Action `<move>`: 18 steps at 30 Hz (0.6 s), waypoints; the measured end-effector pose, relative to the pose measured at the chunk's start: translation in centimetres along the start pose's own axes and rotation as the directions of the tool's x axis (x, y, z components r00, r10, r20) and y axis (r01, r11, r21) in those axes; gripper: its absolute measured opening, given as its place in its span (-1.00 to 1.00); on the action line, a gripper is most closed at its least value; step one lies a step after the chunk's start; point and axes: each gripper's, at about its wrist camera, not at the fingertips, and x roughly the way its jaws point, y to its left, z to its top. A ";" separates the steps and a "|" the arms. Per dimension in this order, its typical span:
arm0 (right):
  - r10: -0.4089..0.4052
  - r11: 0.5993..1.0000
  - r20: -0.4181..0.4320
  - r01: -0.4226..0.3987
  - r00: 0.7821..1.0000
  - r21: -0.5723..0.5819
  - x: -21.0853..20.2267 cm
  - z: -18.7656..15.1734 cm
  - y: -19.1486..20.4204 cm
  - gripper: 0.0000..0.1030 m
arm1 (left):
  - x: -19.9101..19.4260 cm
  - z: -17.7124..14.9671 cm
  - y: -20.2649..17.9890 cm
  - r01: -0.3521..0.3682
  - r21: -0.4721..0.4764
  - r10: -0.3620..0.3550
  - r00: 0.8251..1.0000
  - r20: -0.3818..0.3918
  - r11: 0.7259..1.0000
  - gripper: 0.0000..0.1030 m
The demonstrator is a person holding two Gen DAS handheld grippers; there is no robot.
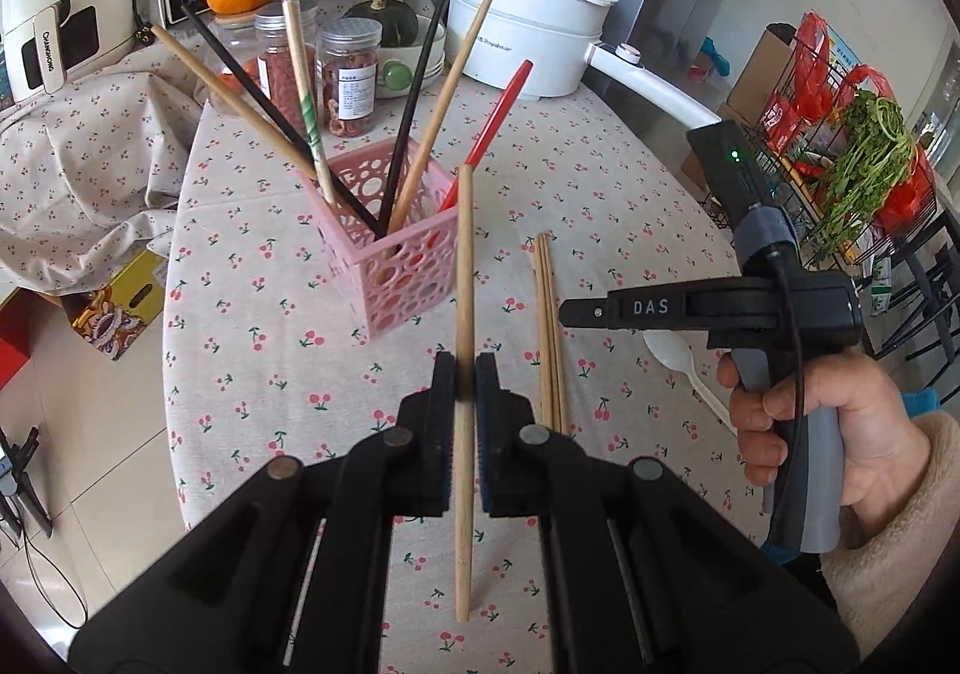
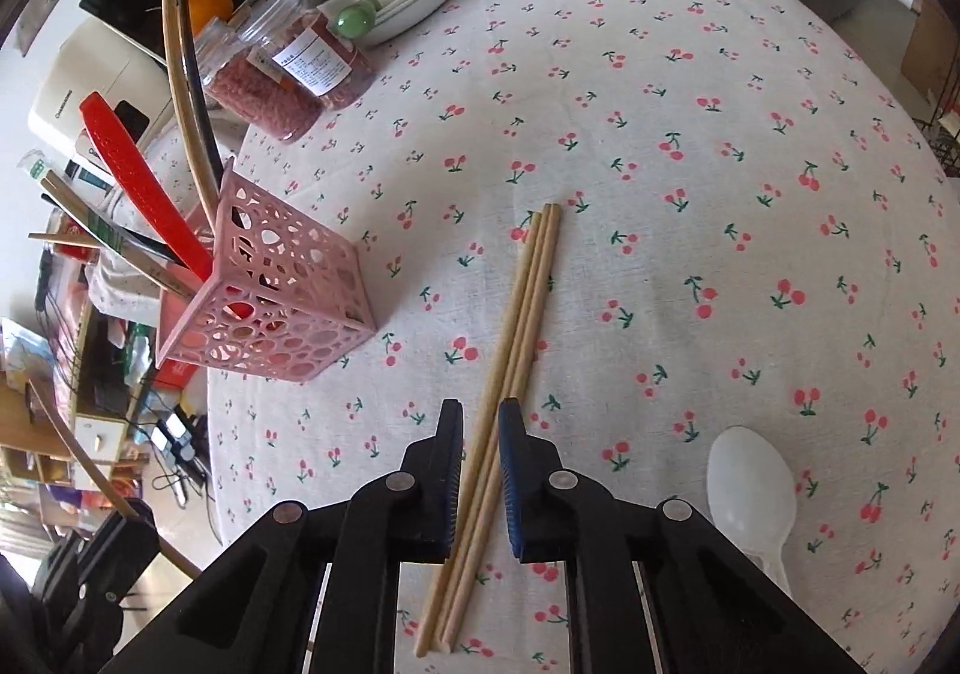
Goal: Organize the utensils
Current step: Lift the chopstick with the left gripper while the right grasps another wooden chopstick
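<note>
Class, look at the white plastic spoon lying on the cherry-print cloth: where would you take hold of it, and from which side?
Grip the white plastic spoon at its thin handle, coming straight down from above. It lies flat and its bowl is too broad; the handle fits between narrow tongs.

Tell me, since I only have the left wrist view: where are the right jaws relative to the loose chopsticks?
Observer: The right gripper straddles the chopsticks. They run between its jaws, which stand close on both sides.
Operator: Are they gripped?
Observer: I cannot tell. The pads sit very near the wood, but contact is not clear.
Operator: What about the spoon? It's half hidden for me.
Observer: The spoon shows its whole bowl. It lies on the cloth to the right of the jaws, apart from the chopsticks.
</note>
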 end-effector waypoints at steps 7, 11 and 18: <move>-0.058 0.998 -0.037 0.058 0.998 -0.003 2.7 0.9 0.8 -0.80 | -0.3 0.3 0.9 0.016 -0.017 -0.016 1.000 -0.002 1.000 -0.86; -0.122 0.992 -0.027 0.122 0.992 -0.026 3.2 1.2 1.2 -0.81 | -0.3 0.4 1.2 0.023 -0.026 -0.023 1.000 -0.001 0.999 -0.86; -0.219 0.962 0.022 0.220 0.975 -0.164 4.6 1.5 3.7 -0.78 | -0.1 0.5 1.5 0.016 -0.037 -0.016 1.000 -0.004 0.999 -0.86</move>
